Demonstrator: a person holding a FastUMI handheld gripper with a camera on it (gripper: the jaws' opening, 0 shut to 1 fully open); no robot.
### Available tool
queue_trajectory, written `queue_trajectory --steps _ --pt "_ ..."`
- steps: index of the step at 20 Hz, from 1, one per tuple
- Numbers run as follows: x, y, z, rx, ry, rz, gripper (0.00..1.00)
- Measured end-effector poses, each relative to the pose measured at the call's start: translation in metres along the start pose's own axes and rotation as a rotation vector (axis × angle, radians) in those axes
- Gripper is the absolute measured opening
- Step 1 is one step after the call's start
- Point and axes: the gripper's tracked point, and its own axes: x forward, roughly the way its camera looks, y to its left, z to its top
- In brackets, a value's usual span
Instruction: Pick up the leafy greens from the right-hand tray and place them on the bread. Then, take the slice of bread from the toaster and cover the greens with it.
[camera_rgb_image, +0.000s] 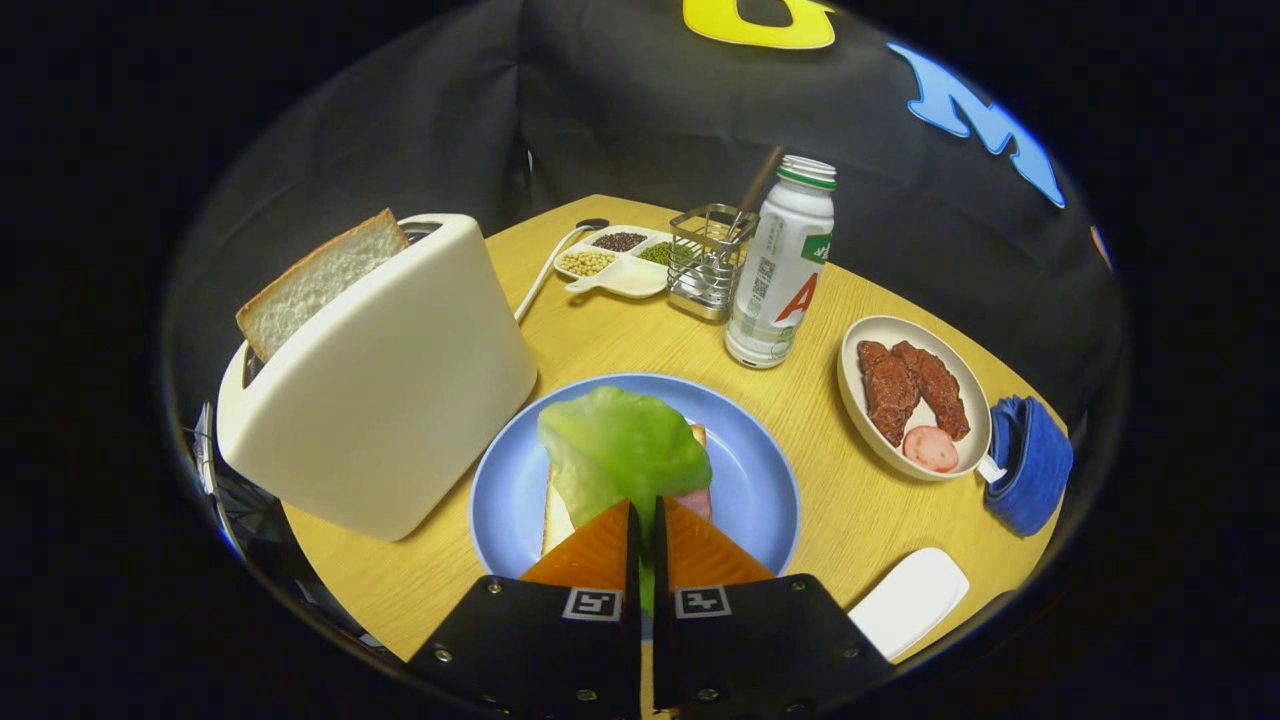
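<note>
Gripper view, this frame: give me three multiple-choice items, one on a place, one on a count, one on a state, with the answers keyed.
1. Where does the loose bread slice stand?
A. In the toaster slot
B. On the oval dish
C. Beside the bottle

2. How many compartments of the small white divided dish hold seeds or beans?
A. One
B. Three
C. Five

3. What is the claw doing?
A. Wide open above the bottle
B. Shut on the green leaf over the blue plate
C. Gripping the toaster

Key: 1 A, the slice sticks up out of the toaster top. 2 B, three separate fills show. 3 B, both fingers pinch the leaf's near edge above the bread on the plate.
</note>
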Motion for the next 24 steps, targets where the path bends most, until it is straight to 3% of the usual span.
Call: queue_trajectory --steps 2,3,6,13,19,24 --pt "-0.001 0.0 0.0 -0.028 0.001 -0.013 0.17" --pt "-0.003 0.0 0.0 -0.043 0.003 -0.022 0.17" --pt "-0.006 0.003 -0.001 -0.049 -0.002 -0.014 0.41" --pt "-0.029 0.001 0.002 0.023 -0.086 0.001 0.41" --pt "-0.054 0.013 -0.005 0.095 -0.229 -0.067 0.41" --pt "-0.088 0.036 0.005 0.131 -0.465 -0.18 0.41"
